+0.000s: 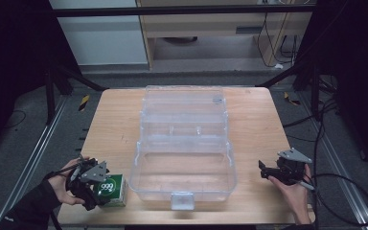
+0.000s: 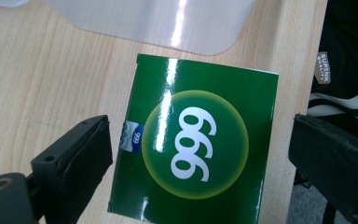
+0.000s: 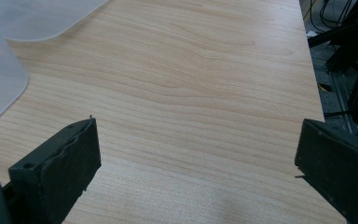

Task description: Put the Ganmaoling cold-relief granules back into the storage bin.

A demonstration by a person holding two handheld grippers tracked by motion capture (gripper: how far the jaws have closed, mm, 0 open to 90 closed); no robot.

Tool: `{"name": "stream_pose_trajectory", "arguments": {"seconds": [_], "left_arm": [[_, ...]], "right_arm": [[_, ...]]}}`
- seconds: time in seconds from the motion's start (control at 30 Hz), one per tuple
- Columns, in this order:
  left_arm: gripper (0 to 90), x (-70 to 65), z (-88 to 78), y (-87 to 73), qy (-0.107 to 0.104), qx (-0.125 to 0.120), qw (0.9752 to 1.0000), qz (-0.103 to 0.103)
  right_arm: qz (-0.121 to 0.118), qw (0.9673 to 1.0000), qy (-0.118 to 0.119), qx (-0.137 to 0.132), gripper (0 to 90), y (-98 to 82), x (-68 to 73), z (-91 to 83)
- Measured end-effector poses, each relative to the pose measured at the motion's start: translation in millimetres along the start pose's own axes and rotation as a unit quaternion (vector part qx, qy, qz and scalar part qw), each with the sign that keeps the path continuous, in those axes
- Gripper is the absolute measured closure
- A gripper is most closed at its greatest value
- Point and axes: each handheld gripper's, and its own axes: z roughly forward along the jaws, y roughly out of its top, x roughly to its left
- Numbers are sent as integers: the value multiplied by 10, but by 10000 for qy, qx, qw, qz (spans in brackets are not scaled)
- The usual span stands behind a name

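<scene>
A: What can be seen around the clear box (image 1: 184, 148)?

B: A light wooden table (image 1: 258, 120) is seen under it. Grey floor is seen past the table, and dark stands and cables are seen at the sides.

A: Where is the green box (image 1: 113, 190) found?

B: It is found just beside the clear box, at its near left corner, close to the table's front edge. The left gripper (image 1: 92, 184) is held right over it. In the left gripper view the green box (image 2: 193, 144) is seen between the two black jaws, which are spread wide. One jaw is close to its edge, but touching cannot be told.

A: How is the green box made to look?

B: A yellow-green circle with white "999" is printed on its shiny top.

A: And the right gripper (image 1: 264, 171)?

B: It is held to the right of the clear box, over bare wood (image 3: 191, 102). Its jaws are spread wide, and nothing is pinched.
</scene>
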Motion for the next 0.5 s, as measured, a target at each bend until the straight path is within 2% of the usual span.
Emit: {"name": "stream_pose_trajectory", "arguments": {"seconds": [0.5], "left_arm": [[42, 64, 144, 17, -190, 192, 9996, 51]], "right_arm": [[-76, 9999, 42, 60, 5, -6, 10, 19]]}}
